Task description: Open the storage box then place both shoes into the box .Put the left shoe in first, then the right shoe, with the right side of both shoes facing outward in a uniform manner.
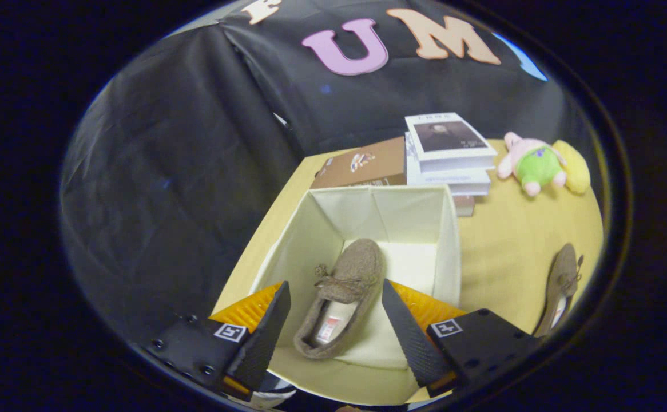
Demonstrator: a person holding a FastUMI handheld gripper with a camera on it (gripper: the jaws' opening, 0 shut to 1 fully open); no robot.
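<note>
A: Start nearest. What are the fingers doing?

B: The gripper (333, 320) hangs above the open storage box (451, 252), its jaws spread wide and holding nothing. Neither finger touches anything.

A: And between them?

B: A brown moccasin slipper (342, 297) shows in the gap, lying on the floor of the cream fabric box. Its toe points away from the fingers, its heel opening is nearer them, and a small bow sits on its upper.

A: The other shoe?

B: The second brown slipper (562, 286) lies on the yellow tabletop (505, 246), outside the box, well apart from it on the right.

A: Further back?

B: Just beyond the box's far wall is a brown cardboard box (362, 166), with a stack of books (451, 157) beside it. To the right of the books, a pink and green plush toy (534, 166) lies against a yellow cushion (574, 166), near the black cloth wall (185, 171).
</note>
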